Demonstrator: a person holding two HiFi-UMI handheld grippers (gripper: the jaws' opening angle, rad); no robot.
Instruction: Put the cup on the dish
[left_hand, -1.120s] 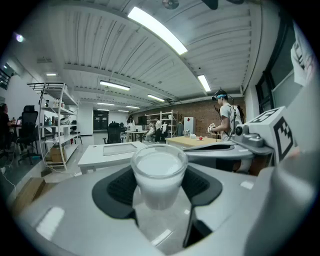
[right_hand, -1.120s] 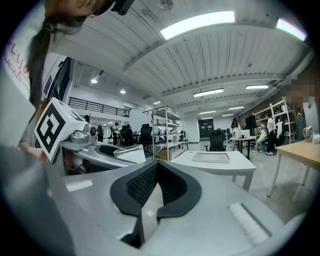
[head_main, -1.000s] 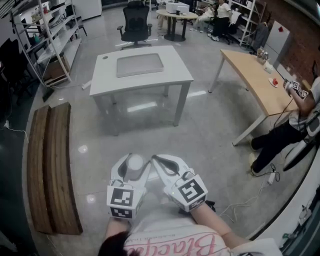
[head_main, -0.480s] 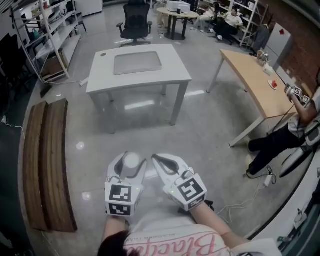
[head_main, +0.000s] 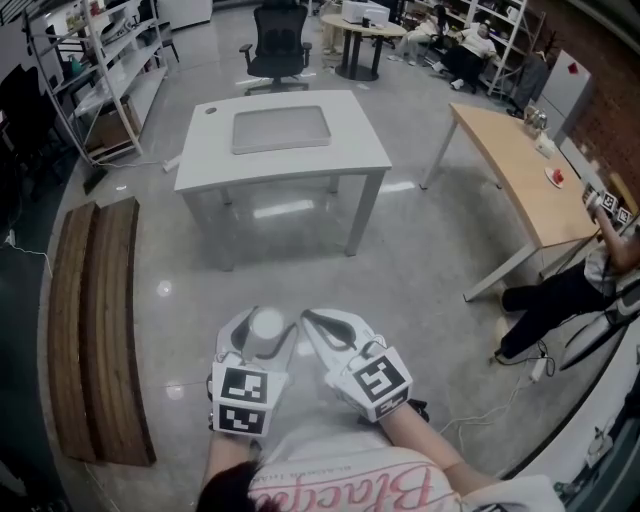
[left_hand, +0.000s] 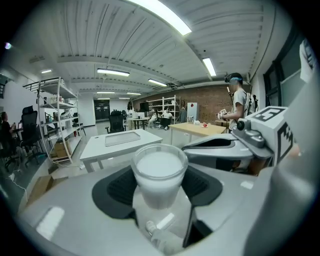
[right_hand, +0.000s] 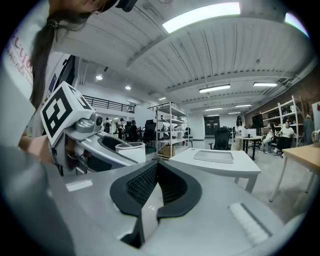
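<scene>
Head view | left tool (head_main: 264, 338) clamped on one cup (head_main: 268, 322) | right tool (head_main: 316, 321) closed, empty | one white table (head_main: 352, 150)

Lower half of the cup (left_hand: 159, 172) is swallowed between the jaws of the left gripper (left_hand: 160, 189). Flat grey slab (head_main: 280, 130) mid white table (head_main: 352, 152): too far to name. Small bits (head_main: 546, 146) at the wooden table (head_main: 505, 165)'s far end, unreadable. Bystander (head_main: 565, 290) clipped at right edge.

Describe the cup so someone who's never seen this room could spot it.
Find the white table mid-room, then look down toward the camera to the left gripper. The cup stands upright between its jaws: small, frosted white, the only thing either gripper holds.
</scene>
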